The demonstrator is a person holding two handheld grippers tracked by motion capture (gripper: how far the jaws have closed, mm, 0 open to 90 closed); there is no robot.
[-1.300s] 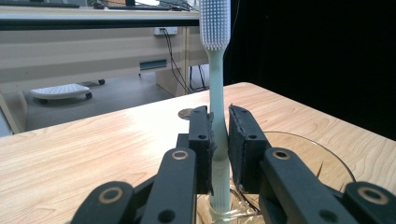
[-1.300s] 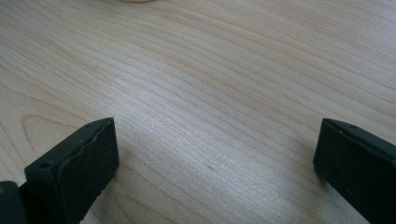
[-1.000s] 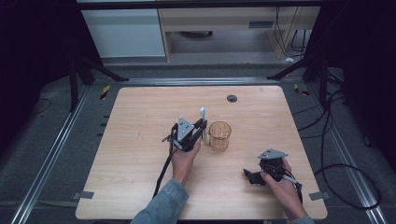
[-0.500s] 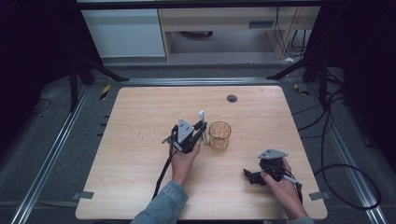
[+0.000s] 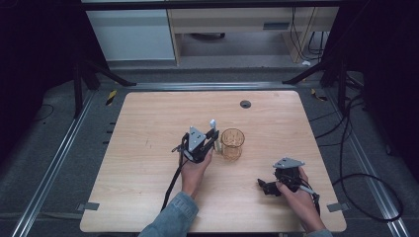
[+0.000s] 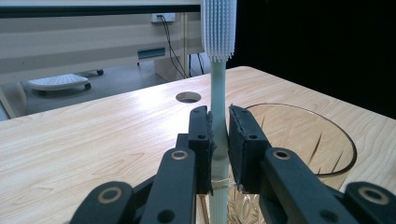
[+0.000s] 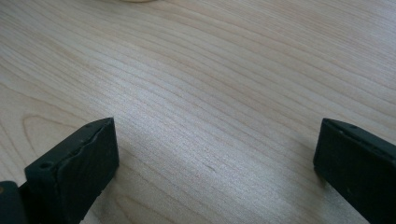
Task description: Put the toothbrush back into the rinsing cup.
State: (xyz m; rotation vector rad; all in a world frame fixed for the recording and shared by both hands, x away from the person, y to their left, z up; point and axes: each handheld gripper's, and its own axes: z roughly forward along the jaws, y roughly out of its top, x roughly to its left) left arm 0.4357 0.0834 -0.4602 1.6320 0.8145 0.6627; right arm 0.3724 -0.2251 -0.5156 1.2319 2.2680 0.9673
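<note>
Left claw (image 5: 206,143) clamped on the pale green stem of a toothbrush (image 6: 218,93), held upright with the white bristle head uppermost, a little left of the middle of the wooden table (image 5: 148,123). Just beside it, on the right in the high view, an amber glass cup (image 5: 232,143), upright and empty as far as can be told; in the left gripper view the cup's rim (image 6: 303,140) sits close behind and to the right of the jaws. Probably the carrying step toward dropping the brush into the cup, with the handle end not yet over the rim. Right claw (image 5: 269,187) spread wide with nothing between the jaws, resting low near the front right of the table, well apart from the cup; bare wood grain between its pads (image 7: 79,168). Main risk: a sideways swing of the left claw knocking the cup's wall, since the two are so near and the glass looks light enough to tip or skate. Second risk: grip placed partway up a thin, smooth stem, so a twist of the wrist may let the brush pivot or slip between the pads. Third: release too soon, with the lower end catching the rim and toppling outward. No steadying of the cup available unless the right claw is brought across.
</note>
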